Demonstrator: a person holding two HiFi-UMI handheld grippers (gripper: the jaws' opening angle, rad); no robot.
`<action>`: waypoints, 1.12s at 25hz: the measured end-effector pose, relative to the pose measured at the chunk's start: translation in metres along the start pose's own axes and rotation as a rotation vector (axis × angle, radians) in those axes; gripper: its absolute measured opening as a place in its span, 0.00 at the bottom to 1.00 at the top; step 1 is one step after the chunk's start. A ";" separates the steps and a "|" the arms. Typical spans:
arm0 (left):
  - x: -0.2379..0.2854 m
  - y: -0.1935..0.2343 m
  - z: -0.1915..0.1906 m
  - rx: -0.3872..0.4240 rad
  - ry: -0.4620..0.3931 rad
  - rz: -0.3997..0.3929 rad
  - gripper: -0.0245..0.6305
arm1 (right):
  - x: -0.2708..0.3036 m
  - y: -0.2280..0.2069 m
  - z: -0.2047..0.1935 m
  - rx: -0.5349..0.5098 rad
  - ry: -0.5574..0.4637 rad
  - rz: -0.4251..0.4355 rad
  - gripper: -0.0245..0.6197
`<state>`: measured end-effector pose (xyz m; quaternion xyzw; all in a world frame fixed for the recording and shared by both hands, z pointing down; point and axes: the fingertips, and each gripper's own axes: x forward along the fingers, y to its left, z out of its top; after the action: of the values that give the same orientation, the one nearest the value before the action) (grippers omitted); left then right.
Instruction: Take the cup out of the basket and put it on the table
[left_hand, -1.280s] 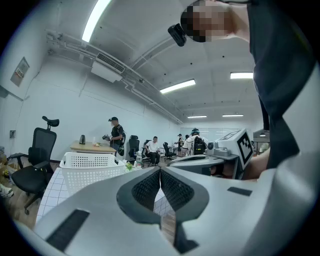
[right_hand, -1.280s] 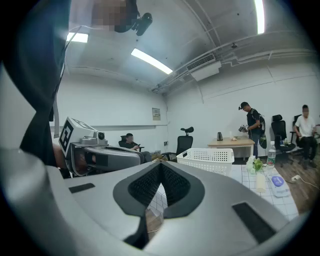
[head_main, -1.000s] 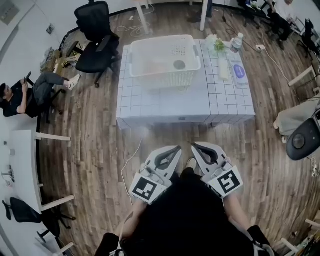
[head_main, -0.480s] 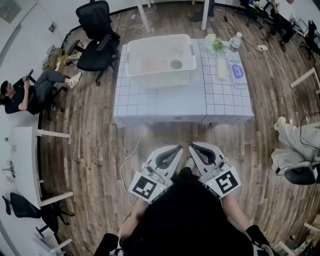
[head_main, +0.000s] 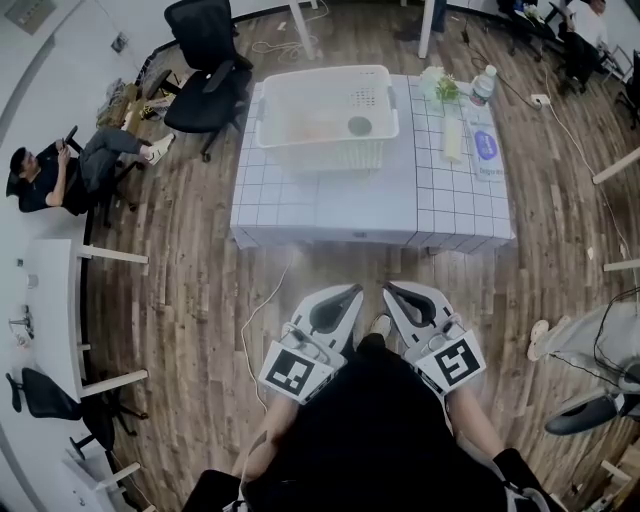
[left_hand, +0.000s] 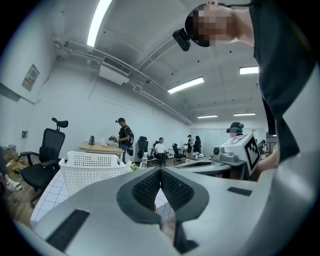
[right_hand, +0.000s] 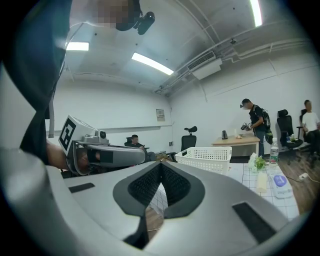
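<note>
We see a bright, evenly lit room: ceiling light strips (left_hand: 186, 85) glow white overhead, and shadows are soft. The white tabletop (head_main: 340, 200) reads brightest. Every view bulges like a fisheye, bending the wooden floor (head_main: 190, 290) at the edges; both gripper views darken at their corners.

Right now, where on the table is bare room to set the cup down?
The broad strip of table between the basket and the near edge is bare. The right side is crowded: plant, bottle and a pale tube lie there.
</note>
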<state>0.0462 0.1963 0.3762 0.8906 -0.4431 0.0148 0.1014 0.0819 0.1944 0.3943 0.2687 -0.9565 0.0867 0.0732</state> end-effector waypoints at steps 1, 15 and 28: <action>0.002 0.002 -0.001 0.009 0.003 -0.002 0.05 | 0.003 -0.002 -0.001 -0.002 0.007 0.001 0.06; 0.022 0.063 0.024 0.042 -0.041 -0.064 0.05 | 0.063 -0.027 0.024 -0.023 -0.002 -0.080 0.06; 0.022 0.137 0.031 0.024 -0.074 -0.120 0.05 | 0.141 -0.031 0.036 -0.035 0.021 -0.119 0.06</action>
<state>-0.0505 0.0927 0.3712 0.9167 -0.3921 -0.0189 0.0748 -0.0242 0.0901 0.3899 0.3230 -0.9393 0.0684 0.0929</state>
